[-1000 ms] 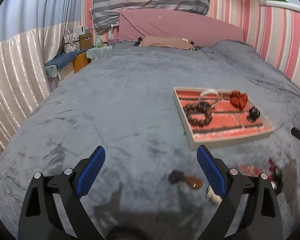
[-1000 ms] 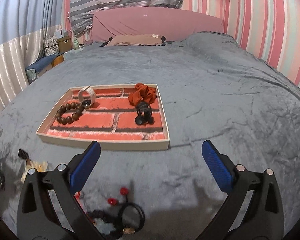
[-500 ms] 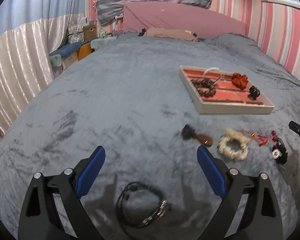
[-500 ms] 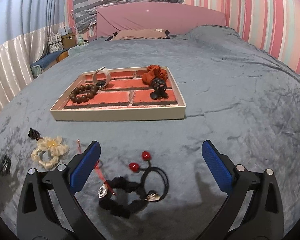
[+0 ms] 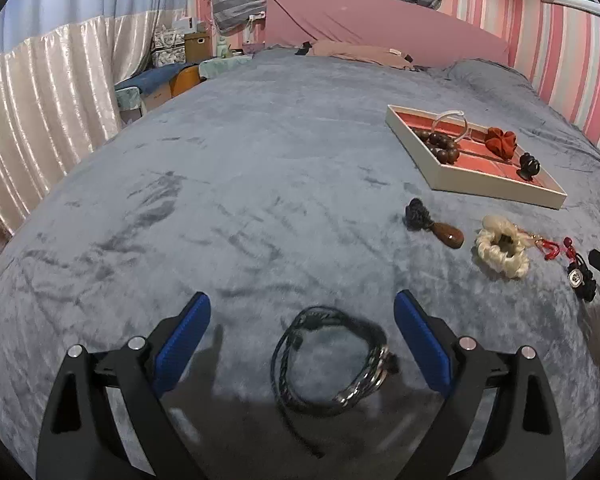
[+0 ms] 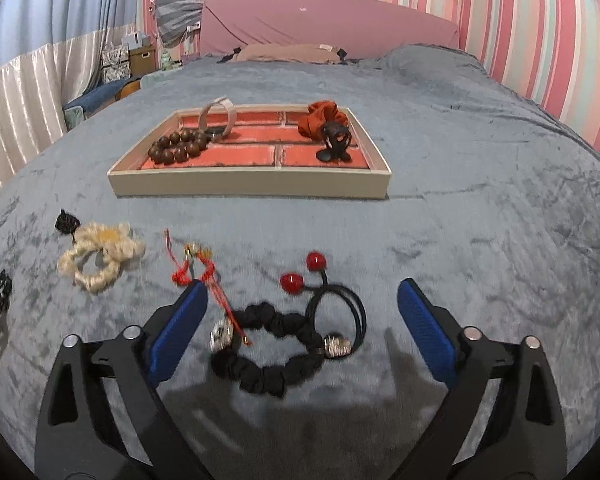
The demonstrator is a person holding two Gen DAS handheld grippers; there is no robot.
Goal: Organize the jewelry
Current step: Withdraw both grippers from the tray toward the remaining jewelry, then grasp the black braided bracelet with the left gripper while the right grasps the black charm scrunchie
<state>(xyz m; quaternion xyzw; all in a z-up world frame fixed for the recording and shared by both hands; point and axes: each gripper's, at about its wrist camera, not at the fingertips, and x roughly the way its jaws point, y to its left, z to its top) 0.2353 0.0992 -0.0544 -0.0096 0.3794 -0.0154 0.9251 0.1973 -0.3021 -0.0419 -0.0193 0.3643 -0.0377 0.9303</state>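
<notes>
Sorting is partly done, judging by how things lie. The tray [image 6: 252, 188] sits on the bed [image 6: 460, 208], far from both cameras, and already holds four pieces: a brown bead bracelet [image 6: 179, 148] and a pale bangle [image 6: 220, 119] at its left, an orange scrunchie [image 6: 323, 119] and a black clip [image 6: 335, 145] at its right.

Six pieces are left loose on the bed, nearer than the tray. The left tongs [image 5: 302, 334] stand wide and empty, with a black cord bracelet [image 5: 332, 364] lying between the blue pads but untouched. The right tongs [image 6: 302, 320] are also wide and hold nothing; their jaws have just been closing a little, around a black scrunchie [image 6: 276, 354] and a black hair tie with red beads [image 6: 336, 308], which touch each other. Left of these lie a red tasselled charm [image 6: 192, 268], a cream scrunchie [image 6: 100, 258] and, at its far left, a dark tassel with a wooden drop [image 5: 432, 224].

So less than half seems tidied; two pickups look imminent.
</notes>
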